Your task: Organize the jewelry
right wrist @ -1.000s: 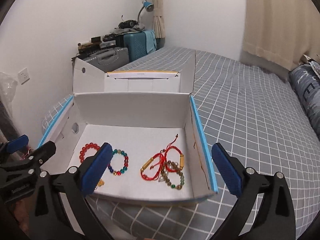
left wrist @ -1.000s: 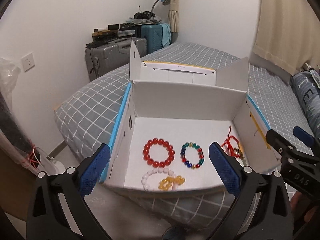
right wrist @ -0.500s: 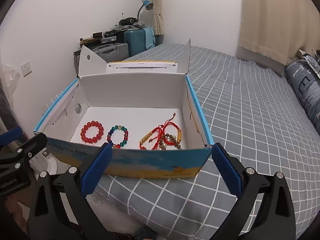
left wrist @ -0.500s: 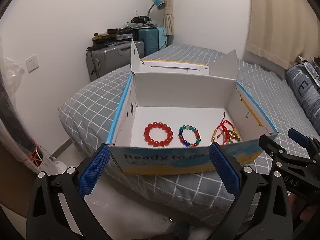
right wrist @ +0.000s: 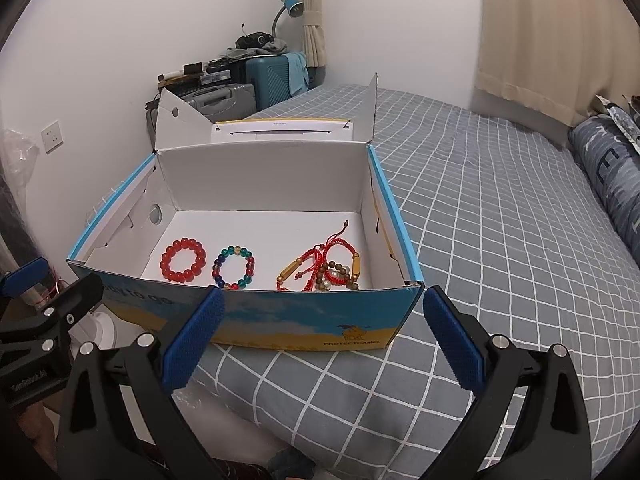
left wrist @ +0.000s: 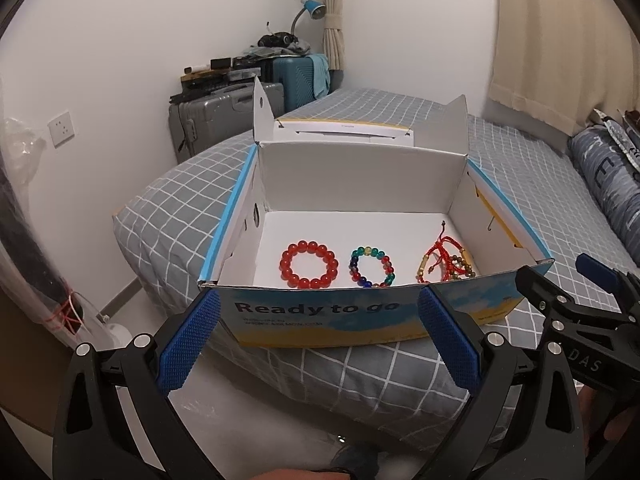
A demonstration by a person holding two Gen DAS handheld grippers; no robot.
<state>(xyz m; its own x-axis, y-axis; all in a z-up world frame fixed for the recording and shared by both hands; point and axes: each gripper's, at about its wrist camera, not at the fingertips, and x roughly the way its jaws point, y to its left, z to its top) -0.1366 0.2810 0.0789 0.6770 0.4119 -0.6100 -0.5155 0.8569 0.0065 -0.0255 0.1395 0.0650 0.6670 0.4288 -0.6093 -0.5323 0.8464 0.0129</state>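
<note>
Hovering wide apart, left gripper (left wrist: pixel 318 338) and right gripper (right wrist: pixel 322 336) face the box (right wrist: pixel 280 316); bracelets (right wrist: pixel 244 266) lie inside, beyond both.

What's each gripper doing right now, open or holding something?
Left gripper: open, jaws wide apart, holding nothing.
Right gripper: open, jaws wide apart, holding nothing.

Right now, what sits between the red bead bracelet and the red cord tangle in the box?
The multicolour bead bracelet, lying flat on the box floor between the red bead bracelet and the red cord tangle, touching neither. Both wrist views show it.
</note>
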